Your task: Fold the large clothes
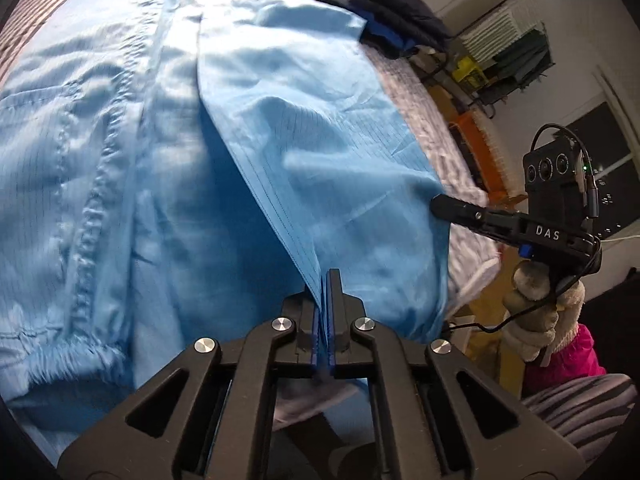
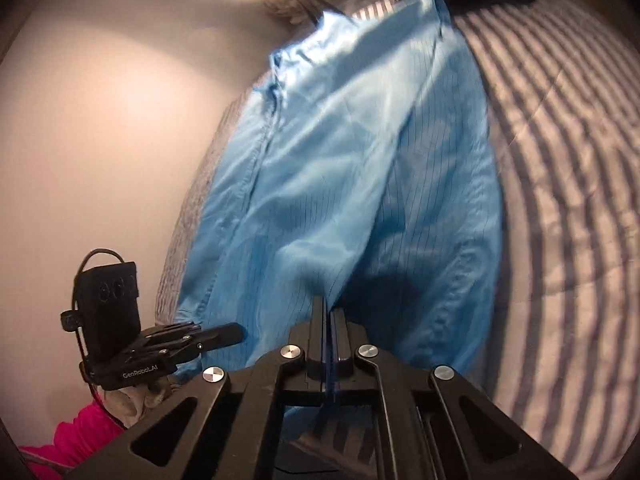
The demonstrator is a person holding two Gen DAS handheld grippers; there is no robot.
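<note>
Blue garment (image 1: 280,128) on striped bedding (image 2: 560,160), left claw (image 1: 327,280) and right claw (image 2: 329,312) angled downward, both pinching its fabric

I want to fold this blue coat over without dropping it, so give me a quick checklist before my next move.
1. Left gripper clamped on the blue coat: ok, cloth sits between the shut pads.
2. Right gripper clamped on the coat: ok, a fold runs into its shut jaws.
3. Both grippers on the same edge: ok, each shows in the other's view, holding the cloth.
4. Coat lying flat: not ok, it is wrinkled and bunched.
5. Striped bedding bare beside the coat: ok on that side.
6. Dark clothes pile apart from the coat: cannot tell.
</note>
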